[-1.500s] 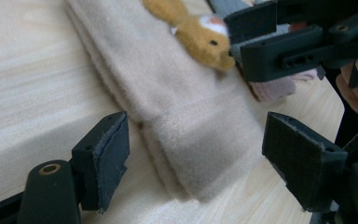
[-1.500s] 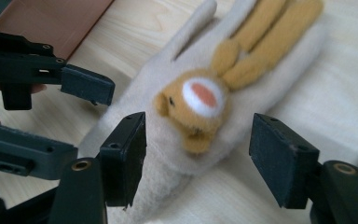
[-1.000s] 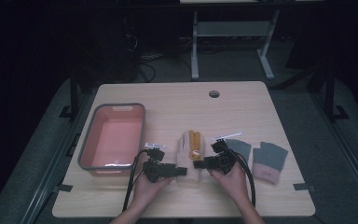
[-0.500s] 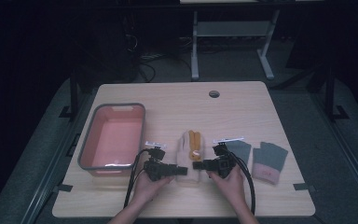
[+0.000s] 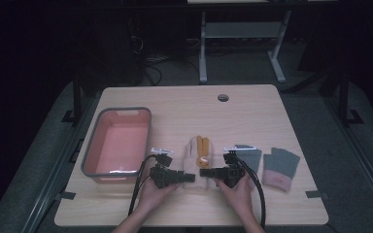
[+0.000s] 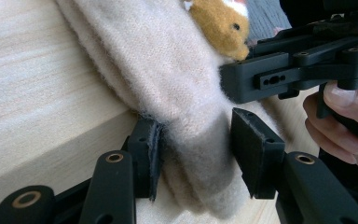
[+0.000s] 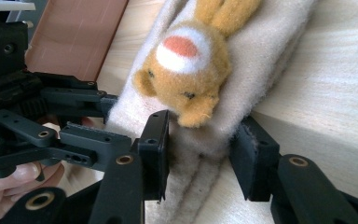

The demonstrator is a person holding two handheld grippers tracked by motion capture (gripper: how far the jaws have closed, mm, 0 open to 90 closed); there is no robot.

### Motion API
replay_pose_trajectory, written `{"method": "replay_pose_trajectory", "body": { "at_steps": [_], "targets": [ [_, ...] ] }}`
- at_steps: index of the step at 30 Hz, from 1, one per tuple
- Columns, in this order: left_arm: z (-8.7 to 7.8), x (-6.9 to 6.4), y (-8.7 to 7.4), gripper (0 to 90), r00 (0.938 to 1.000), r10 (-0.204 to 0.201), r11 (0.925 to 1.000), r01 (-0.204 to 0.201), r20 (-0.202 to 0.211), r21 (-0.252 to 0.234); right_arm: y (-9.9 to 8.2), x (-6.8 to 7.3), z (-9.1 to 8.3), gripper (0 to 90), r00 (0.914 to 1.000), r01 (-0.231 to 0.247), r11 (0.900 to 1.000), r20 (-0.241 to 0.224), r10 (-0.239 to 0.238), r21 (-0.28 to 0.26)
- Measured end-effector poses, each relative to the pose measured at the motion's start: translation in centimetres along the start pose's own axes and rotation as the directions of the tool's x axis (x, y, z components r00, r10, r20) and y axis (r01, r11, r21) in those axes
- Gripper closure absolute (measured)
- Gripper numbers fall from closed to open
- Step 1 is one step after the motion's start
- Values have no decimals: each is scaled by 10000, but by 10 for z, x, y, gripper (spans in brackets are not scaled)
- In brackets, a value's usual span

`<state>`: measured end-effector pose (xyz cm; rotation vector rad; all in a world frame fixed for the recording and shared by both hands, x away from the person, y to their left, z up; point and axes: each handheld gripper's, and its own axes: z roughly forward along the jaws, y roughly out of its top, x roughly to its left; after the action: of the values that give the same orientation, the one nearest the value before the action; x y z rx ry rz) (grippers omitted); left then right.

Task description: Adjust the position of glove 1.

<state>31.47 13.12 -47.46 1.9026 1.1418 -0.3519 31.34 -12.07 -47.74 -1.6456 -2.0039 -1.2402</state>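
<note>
A cream woolly mitten (image 5: 194,151) with an orange animal face (image 7: 186,70) lies on the table in front of the person. My left gripper (image 5: 188,178) comes at its near cuff end from the left and my right gripper (image 5: 205,172) from the right. In the left gripper view the cuff (image 6: 200,154) sits between the jaws of the left gripper (image 6: 193,149), which have just been closing; one pad brushes the wool, the other stands a hair off. The right gripper (image 7: 203,149) has also been closing around the cuff (image 7: 200,140), its pads not quite pressing.
A pink tub with a grey rim (image 5: 96,145) stands at the left. Two grey mittens with pink cuffs (image 5: 248,158) (image 5: 280,167) lie to the right of the hands. A cable hole (image 5: 223,97) sits at the table's far side.
Both pairs of jaws have narrowed around the near end of the cream mitten. The hands have hardly shifted, and the mitten lies where it was.
</note>
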Motion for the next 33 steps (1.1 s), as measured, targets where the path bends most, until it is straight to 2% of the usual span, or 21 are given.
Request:
{"method": "replay_pose_trajectory", "body": {
  "at_steps": [8,15,22,33],
  "targets": [
    [2,-1,-1,572,10000,-65,10000,66,59,-37,-3,0,3,605,9996,-172,9998,-240,170,-77],
    [3,0,-1,627,9999,-77,10000,77,65,-23,-5,-2,6,660,9982,-376,9991,-467,367,-178],
    [2,0,-1,640,9998,-83,9999,85,153,-134,-5,-1,4,721,9986,-49,9998,-528,38,-216],
    [1,-1,-1,665,9996,-52,9998,57,282,-184,-5,1,1,760,9980,66,9998,-629,-80,-211]
  ]
}}
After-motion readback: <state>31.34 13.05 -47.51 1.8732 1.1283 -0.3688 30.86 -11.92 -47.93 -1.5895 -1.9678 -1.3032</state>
